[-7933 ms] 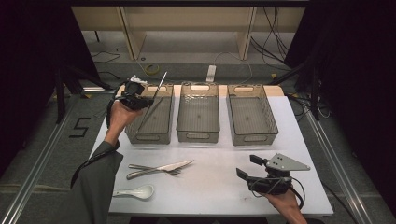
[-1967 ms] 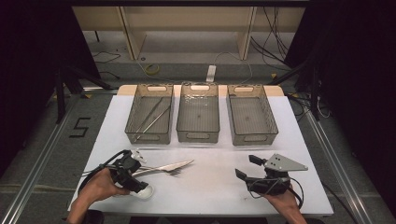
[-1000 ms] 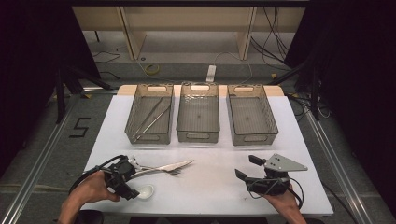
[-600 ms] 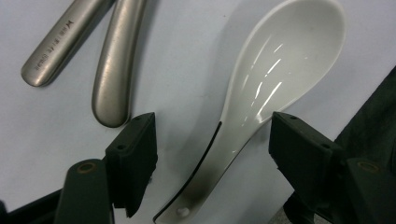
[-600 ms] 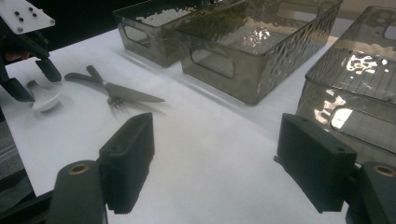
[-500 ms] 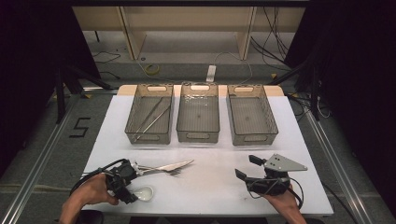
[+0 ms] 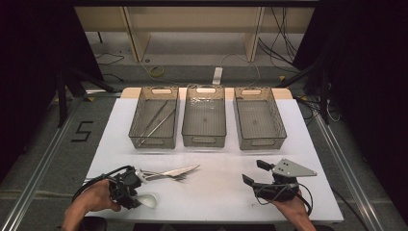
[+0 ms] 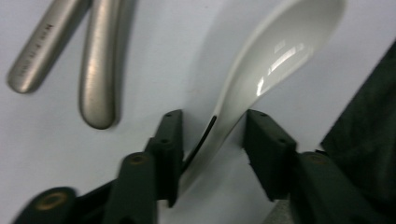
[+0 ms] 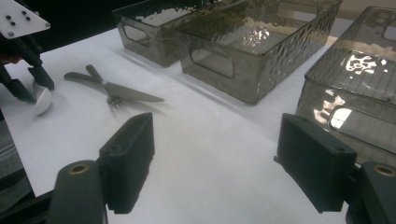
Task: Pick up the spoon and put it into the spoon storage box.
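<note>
So you're at a white counter point(image 7: 216, 192) in a dark room, with cables on the floor behind it and a "5" marked on the floor off to the left. Three smoky see-through bins sit in a row along the far half of the counter. The left bin point(image 7: 154, 122) has a couple of long thin metal pieces lying in it, maybe tongs or chopsticks, hard to tell. The middle bin point(image 7: 204, 120) and right bin point(image 7: 260, 122) look bare inside.

Near the front edge, left of centre, a knife point(image 7: 175, 171) and a fork point(image 7: 168, 177) lie crossed over each other, handles pointing toward your left hand.

Your left hand-held gripper point(image 8: 212, 149) is down at the front left corner, right on the white ceramic spoon point(image 8: 261, 70). In the left gripper view the spoon's handle runs between the two jaws, touching the right one and close to the left; can't quite tell if it's properly pinched yet. The bowl sticks out past the jaw tips, and the two metal handles lie just beside it on the counter.

Your right hand-held gripper point(image 7: 255, 173) rests at the front right, well apart from all the cutlery, jaws spread wide with only bare counter between them, pointing toward the bins.
</note>
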`<state>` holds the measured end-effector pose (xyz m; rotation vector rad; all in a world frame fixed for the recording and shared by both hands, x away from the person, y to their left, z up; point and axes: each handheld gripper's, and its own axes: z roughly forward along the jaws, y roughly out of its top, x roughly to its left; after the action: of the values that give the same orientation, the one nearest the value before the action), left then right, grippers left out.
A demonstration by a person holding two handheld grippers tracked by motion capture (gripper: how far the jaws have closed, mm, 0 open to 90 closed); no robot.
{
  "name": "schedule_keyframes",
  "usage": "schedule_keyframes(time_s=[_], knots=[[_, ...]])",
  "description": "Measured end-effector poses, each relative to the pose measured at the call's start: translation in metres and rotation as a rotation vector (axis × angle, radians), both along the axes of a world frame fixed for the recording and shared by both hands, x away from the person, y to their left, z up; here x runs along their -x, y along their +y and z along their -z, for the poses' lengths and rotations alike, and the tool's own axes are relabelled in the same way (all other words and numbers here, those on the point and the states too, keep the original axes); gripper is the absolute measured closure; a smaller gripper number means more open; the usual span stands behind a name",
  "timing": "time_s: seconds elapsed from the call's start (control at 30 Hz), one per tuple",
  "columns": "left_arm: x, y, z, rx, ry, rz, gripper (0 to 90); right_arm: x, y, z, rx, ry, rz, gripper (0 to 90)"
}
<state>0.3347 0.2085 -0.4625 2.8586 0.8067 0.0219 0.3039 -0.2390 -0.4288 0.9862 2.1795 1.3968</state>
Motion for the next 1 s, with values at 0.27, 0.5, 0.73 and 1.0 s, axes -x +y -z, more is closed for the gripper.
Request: schedule_keyframes(time_s=[0.27, 0.5, 0.73, 1.0], knots=[[-0.002, 0.004, 0.000, 0.007, -0.009, 0.008, 72.0, 0.000, 0.000, 0.000, 0.003, -0.001, 0.001, 28.4], [-0.001, 0.003, -0.001, 0.007, -0.013, 0.021, 73.1, 0.000, 0.001, 0.000, 0.006, -0.003, 0.001, 28.4], [-0.001, 0.004, -0.007, 0.029, -0.034, 0.016, 73.5, 0.000, 0.001, 0.000, 0.007, -0.003, 0.000, 28.4], [-0.001, 0.002, -0.017, 0.100, -0.050, 0.008, 73.7, 0.000, 0.000, 0.000, 0.005, -0.001, 0.001, 28.4]])
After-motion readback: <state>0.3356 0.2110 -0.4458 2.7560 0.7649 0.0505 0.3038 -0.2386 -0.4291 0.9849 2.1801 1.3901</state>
